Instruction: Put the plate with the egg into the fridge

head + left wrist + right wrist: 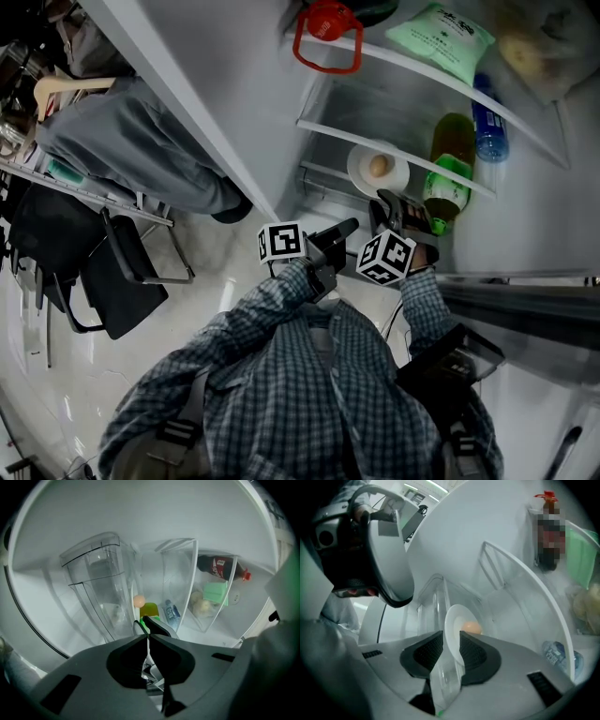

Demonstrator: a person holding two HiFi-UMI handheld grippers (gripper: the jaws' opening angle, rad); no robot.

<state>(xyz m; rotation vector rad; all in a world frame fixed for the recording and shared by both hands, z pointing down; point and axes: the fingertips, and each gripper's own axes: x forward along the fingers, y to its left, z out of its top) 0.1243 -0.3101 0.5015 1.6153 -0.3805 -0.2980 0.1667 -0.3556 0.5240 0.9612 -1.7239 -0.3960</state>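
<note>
Fridge (246, 89) open, white interior. Plate (364, 169) at middle glass shelf (375, 122), egg (379, 166) at centre. Right claw (392, 202) at plate's near rim, jaws clamped on rim. Green bottle (448, 167) just right of plate. Left claw (345, 228) nearer, left of plate, jaws pressed together, empty.

A black chair (129, 286) with a thin metal frame stands on a pale, glossy floor (56, 394) that carries soft white reflections of light. Just above the chair in the head view, a person in grey trousers (131, 155) sits, with a dark shoe (231, 212) on the floor to the chair's right. Beyond the trousers, farther from the chair, a pale wooden bar (64, 86) shows among dim clutter.
</note>
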